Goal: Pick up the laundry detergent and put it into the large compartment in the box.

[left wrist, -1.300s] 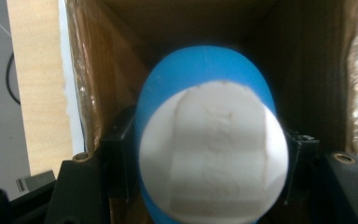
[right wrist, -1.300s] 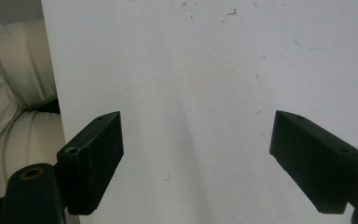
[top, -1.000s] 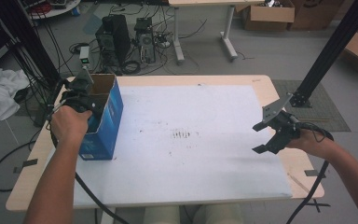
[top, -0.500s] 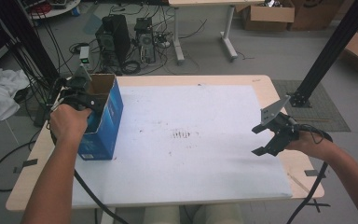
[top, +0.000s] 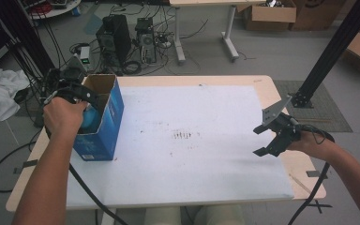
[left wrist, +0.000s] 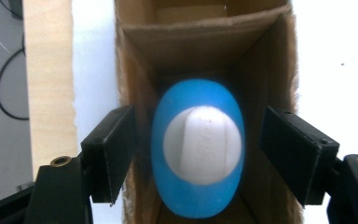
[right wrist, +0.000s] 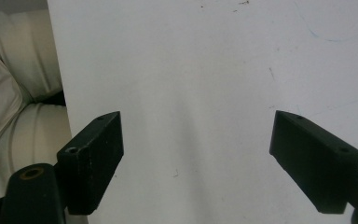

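High view first: your left gripper sits over the open top of the blue box, which stands upright near the left edge of the white sheet covering the table. A bit of the blue bottle shows at the box mouth, just beside your left hand. Your right gripper hovers over the sheet's right edge, well apart from the box, with its jaws spread and nothing between them.

Left gripper view: you look straight down into the brown cardboard interior of the box. The blue bottle stands inside it, its white cap facing the camera. Your left gripper has its jaws spread to either side of the bottle, and they have just been opening; a clear gap shows between each pad and the blue body, so nothing is pinched (the left jaw overlaps the cardboard wall in the picture, and you cannot tell whether it touches it). The bottle is between the jaws, free of both.

Right gripper view: your right gripper points down at bare white sheet, jaws wide apart and empty. Light trousers show past the sheet's edge on the left.
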Tool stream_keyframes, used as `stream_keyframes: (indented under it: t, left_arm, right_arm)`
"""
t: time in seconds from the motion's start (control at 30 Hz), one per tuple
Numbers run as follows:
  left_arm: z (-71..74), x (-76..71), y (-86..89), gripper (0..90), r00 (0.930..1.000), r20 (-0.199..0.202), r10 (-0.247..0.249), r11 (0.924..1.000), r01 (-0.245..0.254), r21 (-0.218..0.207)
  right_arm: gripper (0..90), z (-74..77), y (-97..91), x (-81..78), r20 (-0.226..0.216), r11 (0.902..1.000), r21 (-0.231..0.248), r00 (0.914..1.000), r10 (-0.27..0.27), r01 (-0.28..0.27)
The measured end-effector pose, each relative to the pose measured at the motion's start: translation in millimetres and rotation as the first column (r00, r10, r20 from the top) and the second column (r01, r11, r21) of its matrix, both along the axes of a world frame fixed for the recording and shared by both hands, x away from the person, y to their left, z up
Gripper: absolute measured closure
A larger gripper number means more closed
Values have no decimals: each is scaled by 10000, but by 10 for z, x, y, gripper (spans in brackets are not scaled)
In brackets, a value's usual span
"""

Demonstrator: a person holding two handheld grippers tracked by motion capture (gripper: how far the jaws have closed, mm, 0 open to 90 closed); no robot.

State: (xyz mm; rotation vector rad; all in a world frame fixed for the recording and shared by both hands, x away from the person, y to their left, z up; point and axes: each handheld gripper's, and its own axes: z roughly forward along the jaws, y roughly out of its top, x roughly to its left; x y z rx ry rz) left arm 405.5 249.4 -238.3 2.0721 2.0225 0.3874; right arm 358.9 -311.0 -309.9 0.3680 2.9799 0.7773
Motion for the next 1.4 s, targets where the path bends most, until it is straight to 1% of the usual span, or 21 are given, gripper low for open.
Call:
stream_keyframes:
  t: [0.1, 0.17, 0.2, 0.33, 0.37, 0.43, 0.5, 0.6, 0.7, 0.8, 0.97, 1.07, 1.13, 1.17, 1.2, 1.23, 1.33, 1.4]
  left_arm:
    - [99, -7, -2, 278, 9999, 120, -71, 10000, 70, 59]
    - [160, -18, -8, 277, 9995, 319, -38, 9999, 35, 103]
    - [187, -22, -14, 268, 9993, 354, -107, 9999, 104, 96]
    - [286, -37, -51, 242, 9986, 469, -249, 9993, 235, 290]
    - [312, -42, -60, 230, 9983, 523, -272, 9993, 258, 273]
    - [368, -53, -81, 225, 9970, 654, -408, 9989, 393, 238]
    - [417, -63, -122, 225, 9956, 702, -620, 9979, 607, 207]
    - [462, -77, -196, 219, 9908, 883, -1028, 9947, 1027, 59]
    - [490, -92, -267, 211, 9838, 1037, -1460, 9889, 1479, -109]
    - [513, -107, -341, 196, 9754, 1169, -1868, 9814, 1908, -234]
    - [567, -135, -470, 183, 9568, 1423, -2535, 9655, 2594, -239]
    - [596, -147, -547, 183, 9419, 1628, -2939, 9536, 3005, -170]
    - [615, -153, -600, 184, 9300, 1667, -3275, 9425, 3340, -117]
    - [620, -157, -630, 184, 9233, 1715, -3437, 9366, 3504, -94]
    - [626, -161, -661, 184, 9150, 1739, -3641, 9284, 3715, -109]
    - [629, -166, -696, 184, 9067, 1777, -3825, 9211, 3892, -32]
    - [635, -172, -802, 183, 8770, 1849, -4434, 8935, 4489, 131]
    - [635, -171, -876, 181, 8567, 1851, -4815, 8736, 4861, 227]
  right_arm:
    - [174, 5, 1, -7, 6, 10000, 4, 10000, 13, -13]
    - [175, 8, 5, -12, -2, 10000, -7, 10000, 30, -30]
    - [176, 7, 7, -12, 1, 10000, -11, 10000, 45, -45]
    - [176, 11, 10, -14, -2, 10000, -21, 10000, 47, -47]
    - [176, 12, 12, -14, -6, 10000, -15, 10000, 52, -52]
    - [176, 16, 17, -15, -10, 10000, -40, 10000, 76, -76]
    - [177, 23, 20, -17, -21, 10000, -53, 10000, 69, -70]
    - [177, 32, 25, -16, 15, 9999, -66, 9999, 104, -104]
    - [177, 41, 29, -20, 33, 9999, -39, 9999, 111, -110]
    - [177, 47, 25, -24, 24, 10000, -46, 10000, 86, -86]
    - [177, 58, 24, -27, 33, 10000, -43, 10000, 72, -72]
    - [177, 58, 29, -27, 41, 10000, -47, 10000, 75, -75]
    - [177, 57, 33, -28, 40, 10000, -56, 10000, 70, -70]
    - [177, 60, 33, -29, 32, 10000, -53, 10000, 58, -58]
    - [177, 62, 34, -29, 41, 10000, -40, 10000, 67, -67]
    - [177, 66, 34, -31, 47, 10000, -41, 10000, 65, -65]
    - [177, 75, 36, -30, 57, 10000, -46, 10000, 55, -55]
    - [177, 79, 43, -33, 43, 10000, -39, 10000, 26, -26]
